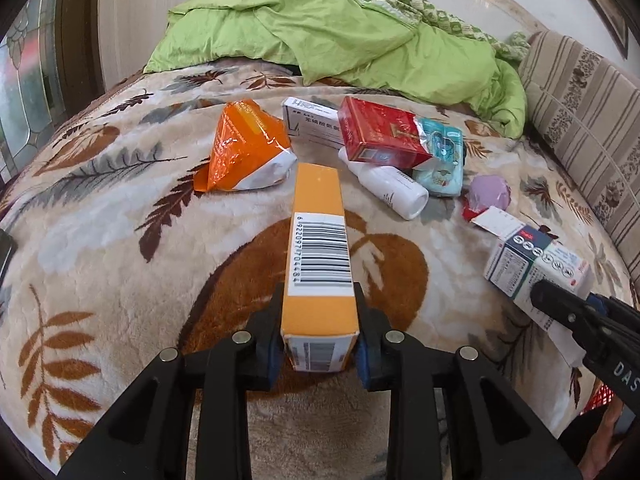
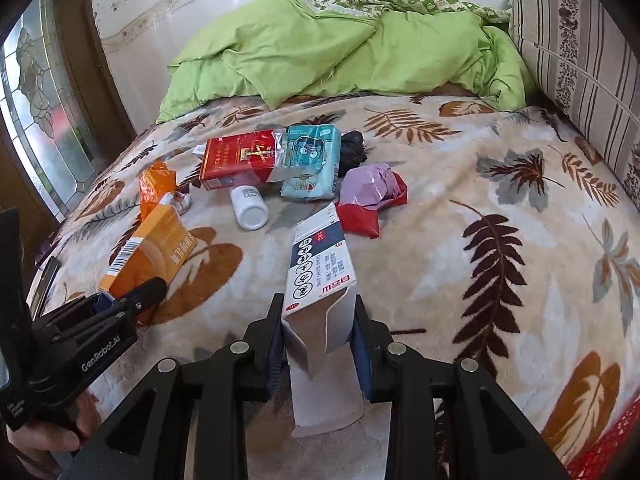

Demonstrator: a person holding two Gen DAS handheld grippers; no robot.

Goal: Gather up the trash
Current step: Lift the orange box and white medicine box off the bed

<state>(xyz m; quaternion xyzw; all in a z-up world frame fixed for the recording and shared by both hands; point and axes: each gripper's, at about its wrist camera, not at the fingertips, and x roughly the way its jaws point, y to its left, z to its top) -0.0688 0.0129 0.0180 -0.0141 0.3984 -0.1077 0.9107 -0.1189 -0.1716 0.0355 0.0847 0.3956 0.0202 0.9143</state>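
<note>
On the leaf-patterned blanket [image 1: 100,220], my left gripper [image 1: 318,300] is shut on the near end of a long orange box [image 1: 318,208] with a barcode on top. The right wrist view shows the same orange box [image 2: 156,248] at the left. My right gripper [image 2: 318,308] is shut on a white and blue medicine box [image 2: 320,252] whose end flaps hang open. From the left wrist camera, that medicine box [image 1: 536,260] is at the right. More trash lies beyond: an orange wrapper [image 1: 244,148], a red cigarette pack [image 1: 380,132], a white bottle [image 1: 392,188], a teal tissue pack [image 1: 440,160] and a purple-and-red wrapper [image 1: 490,192].
A crumpled green quilt [image 1: 320,32] lies across the far side of the bed. A striped cushion [image 1: 580,112] lines the right side. A dark phone [image 1: 6,248] sits at the left edge, and red mesh [image 2: 600,448] shows at the lower right. A person's hand [image 2: 48,436] holds the left gripper.
</note>
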